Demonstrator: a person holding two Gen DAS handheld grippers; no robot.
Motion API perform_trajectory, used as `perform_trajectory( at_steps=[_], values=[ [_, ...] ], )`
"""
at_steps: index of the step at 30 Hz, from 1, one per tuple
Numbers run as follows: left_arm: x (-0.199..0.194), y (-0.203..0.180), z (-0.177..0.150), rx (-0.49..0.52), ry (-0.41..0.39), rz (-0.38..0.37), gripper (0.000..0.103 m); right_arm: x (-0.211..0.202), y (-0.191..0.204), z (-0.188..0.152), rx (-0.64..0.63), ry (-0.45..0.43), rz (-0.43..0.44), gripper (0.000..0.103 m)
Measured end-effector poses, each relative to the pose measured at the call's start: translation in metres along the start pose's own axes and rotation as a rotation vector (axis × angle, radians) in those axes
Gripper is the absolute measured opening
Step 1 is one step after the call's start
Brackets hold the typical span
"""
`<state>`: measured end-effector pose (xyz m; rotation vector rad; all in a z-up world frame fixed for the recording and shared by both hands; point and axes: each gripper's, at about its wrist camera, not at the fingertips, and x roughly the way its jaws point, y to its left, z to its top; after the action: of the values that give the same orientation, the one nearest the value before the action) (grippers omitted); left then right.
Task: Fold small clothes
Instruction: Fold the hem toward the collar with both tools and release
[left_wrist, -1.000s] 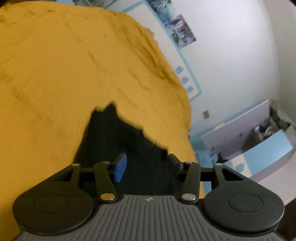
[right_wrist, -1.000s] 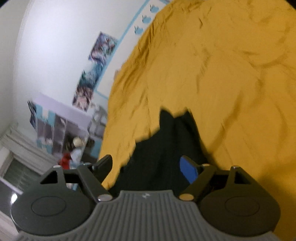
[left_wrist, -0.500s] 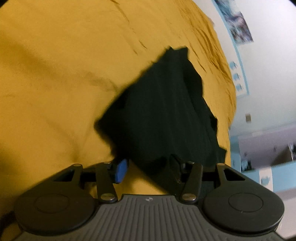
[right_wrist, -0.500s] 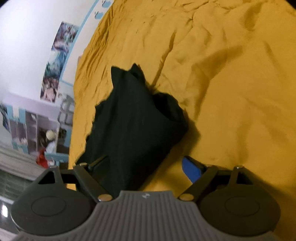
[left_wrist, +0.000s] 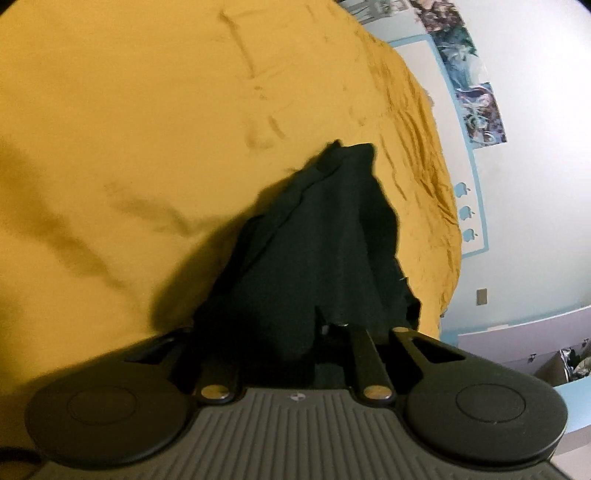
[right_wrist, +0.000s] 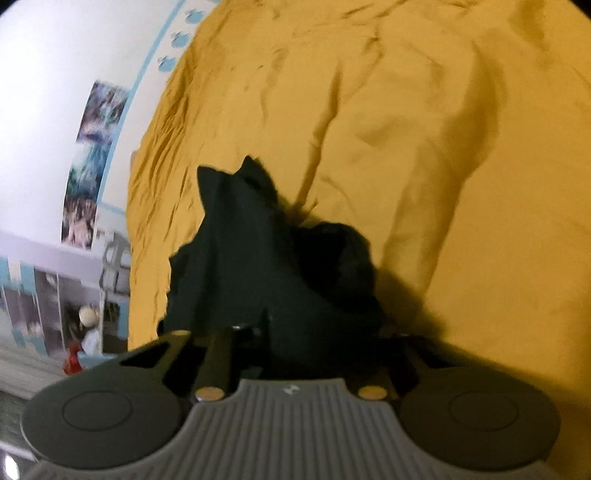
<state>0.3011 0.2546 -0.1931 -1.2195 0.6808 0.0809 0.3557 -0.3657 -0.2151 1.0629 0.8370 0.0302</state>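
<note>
Yellow blanket (left_wrist: 155, 155) covers the bed and fills most of both views. It has many wrinkles and soft folds in it. A dark cloth (left_wrist: 325, 240) lies on the blanket, bunched up in a heap with a pointy end far from the cameras.

From the left wrist view, the left tool (left_wrist: 295, 332) sits at the near edge of the dark cloth. Its 2 fingers are pulled in close, and the cloth bunches up between them, so the tool is pinching the cloth. The cloth goes up and away from the tool like a little tent. A dark shadow falls on the blanket to the left of the cloth.

From the right wrist view, the right tool (right_wrist: 306, 343) is also at the near edge of the dark cloth (right_wrist: 258, 266). Its fingers are close together too, with the cloth squeezed between them. The cloth has 2 pointy tips at the far end and a round lump on its right side. The yellow blanket (right_wrist: 424, 147) spreads out behind it.

A white wall (left_wrist: 535, 184) stands past the bed, with pictures (left_wrist: 476, 107) stuck on it and a light blue strip with small blue shapes. In the right wrist view, shelves (right_wrist: 55, 302) with small things on them show low on the left, a bit blurry.
</note>
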Motion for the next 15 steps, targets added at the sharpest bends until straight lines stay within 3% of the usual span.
perform_trajectory(
  at_steps=[6, 9, 12, 15],
  values=[
    [-0.03, -0.048, 0.0, 0.097, -0.021, -0.083, 0.013, -0.041, 0.034, 0.004, -0.052, -0.032, 0.074, 0.007],
    [-0.056, -0.063, -0.016, 0.138, 0.012, -0.126, 0.013, -0.082, 0.051, 0.003, -0.078, -0.065, 0.12, 0.007],
    [-0.086, -0.058, -0.044, 0.154, 0.055, -0.153, 0.013, -0.136, 0.048, -0.001, -0.111, -0.078, 0.152, 0.007],
    [-0.111, -0.034, -0.077, 0.141, 0.114, -0.145, 0.013, -0.188, 0.022, -0.013, -0.146, -0.076, 0.122, 0.007]
  ],
)
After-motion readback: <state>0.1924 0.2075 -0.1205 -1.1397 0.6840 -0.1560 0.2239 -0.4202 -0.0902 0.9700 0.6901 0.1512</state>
